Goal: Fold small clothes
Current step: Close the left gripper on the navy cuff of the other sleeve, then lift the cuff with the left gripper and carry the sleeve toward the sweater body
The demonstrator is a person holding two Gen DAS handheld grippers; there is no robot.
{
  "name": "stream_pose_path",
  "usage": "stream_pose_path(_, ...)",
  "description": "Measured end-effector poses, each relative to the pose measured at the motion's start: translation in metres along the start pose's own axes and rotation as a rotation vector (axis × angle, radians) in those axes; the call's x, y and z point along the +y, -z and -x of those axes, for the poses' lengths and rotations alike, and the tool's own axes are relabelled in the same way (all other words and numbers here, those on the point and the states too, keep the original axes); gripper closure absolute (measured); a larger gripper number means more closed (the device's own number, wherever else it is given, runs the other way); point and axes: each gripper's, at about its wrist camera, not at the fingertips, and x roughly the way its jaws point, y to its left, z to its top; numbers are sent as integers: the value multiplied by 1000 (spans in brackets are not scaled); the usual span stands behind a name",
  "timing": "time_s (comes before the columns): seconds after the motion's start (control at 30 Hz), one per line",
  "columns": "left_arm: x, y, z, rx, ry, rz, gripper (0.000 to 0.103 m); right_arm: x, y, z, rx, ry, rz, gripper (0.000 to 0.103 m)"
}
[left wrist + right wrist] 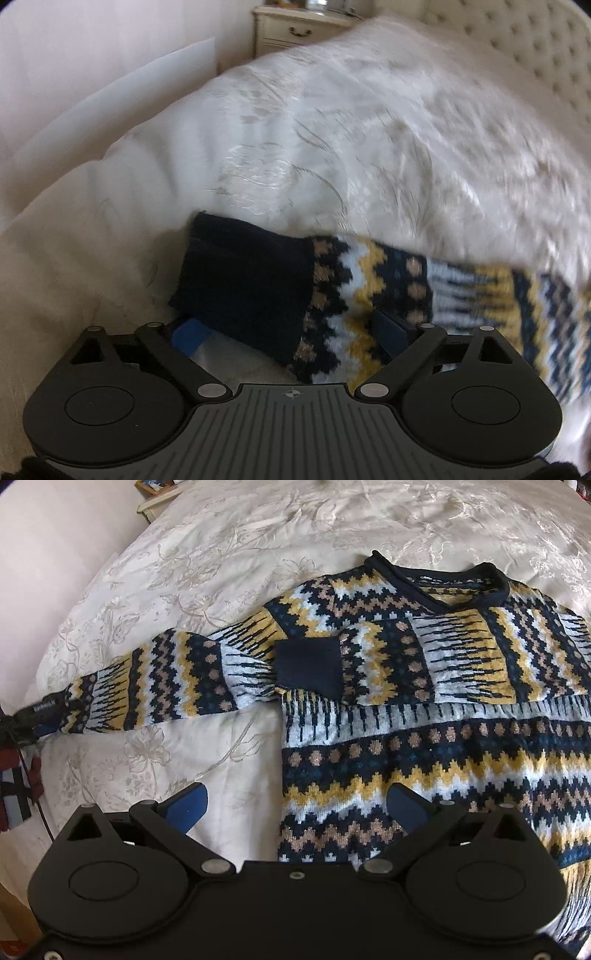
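Observation:
A knitted sweater in navy, yellow and white zigzags lies flat on the bed, collar at the far side. One sleeve is folded across the chest, its navy cuff on the body. The other sleeve stretches out to the left. In the left wrist view that sleeve's navy cuff lies between the wide-apart fingers of my left gripper, which stands open; the pads are not pressing it. My right gripper hovers open over the sweater's lower left edge, holding nothing.
A cream embroidered bedspread covers the bed. A tufted headboard and a cream nightstand stand behind it. A pale wall runs along the left. Red and white cloth hangs off the bed's left edge.

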Motion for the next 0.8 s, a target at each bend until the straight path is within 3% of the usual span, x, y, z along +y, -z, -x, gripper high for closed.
stream_pose_path(0.1,-6,0,-1,12,-25,-37,10,-3,0,1,-5,-2,-7,0)
stream_pose_path(0.13,-6,-1,0,12,-34,-31,15,-4,1,1,-6,-2,-9,0)
stream_pose_path(0.17,-6,-1,3,1,-46,-20,24,-5,1,2,-8,-1,-14,0)
stream_pose_path(0.23,-7,-4,7,-26,-76,10,79,-9,1,4,-14,1,-26,0)
stream_pose_path(0.33,-3,-8,16,-25,-4,84,98,-15,2,7,-22,2,-38,0)
stream_pose_path(0.47,-20,-18,44,-97,13,73,98,-24,4,10,-29,0,-46,0)
stream_pose_path(0.63,-52,-35,91,-196,106,97,98,-44,6,10,-28,-24,-56,0)
stream_pose_path(0.8,-103,-52,139,-296,190,54,98,-73,9,8,-20,-64,-66,0)
